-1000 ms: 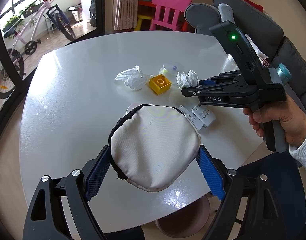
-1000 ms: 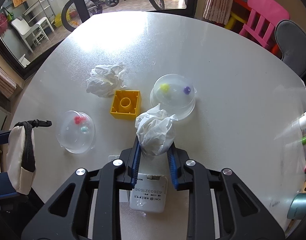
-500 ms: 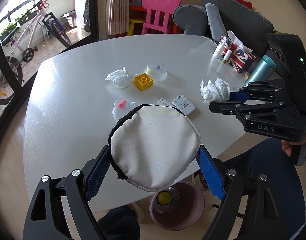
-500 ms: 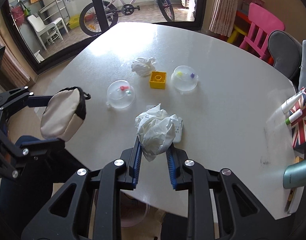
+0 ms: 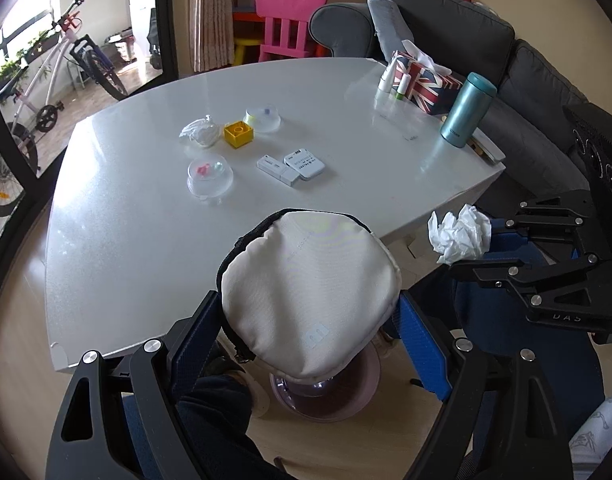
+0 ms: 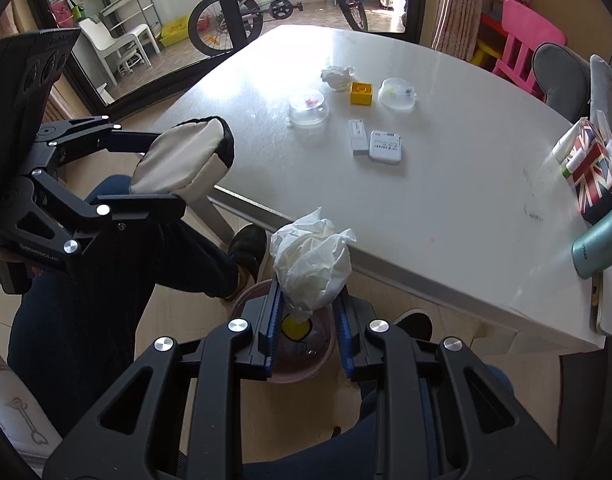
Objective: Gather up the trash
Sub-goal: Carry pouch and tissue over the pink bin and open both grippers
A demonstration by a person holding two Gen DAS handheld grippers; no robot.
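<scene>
My right gripper (image 6: pixel 307 300) is shut on a crumpled white tissue (image 6: pixel 311 258), held off the table's near edge above a pink bin (image 6: pixel 286 372) on the floor; a yellow item lies in the bin. In the left wrist view the same tissue (image 5: pixel 459 234) hangs in the right gripper (image 5: pixel 471 250) at the right. My left gripper (image 5: pixel 309 320) is shut on a beige zip pouch (image 5: pixel 306 292), over the pink bin (image 5: pixel 329 398). A second crumpled tissue (image 5: pixel 200 132) lies on the white table (image 5: pixel 146 216).
On the table lie a yellow brick (image 5: pixel 238 134), two clear domed lids (image 5: pixel 210 174), two white packets (image 5: pixel 292 164), a teal flask (image 5: pixel 467 110) and a flag-patterned tissue box (image 5: pixel 425 80). A person's legs and shoes (image 6: pixel 246 248) are by the bin.
Both grippers have pulled back from over the table to beyond its near edge. The tissue went from above the packets to above the pink bin. The pouch stays gripped.
</scene>
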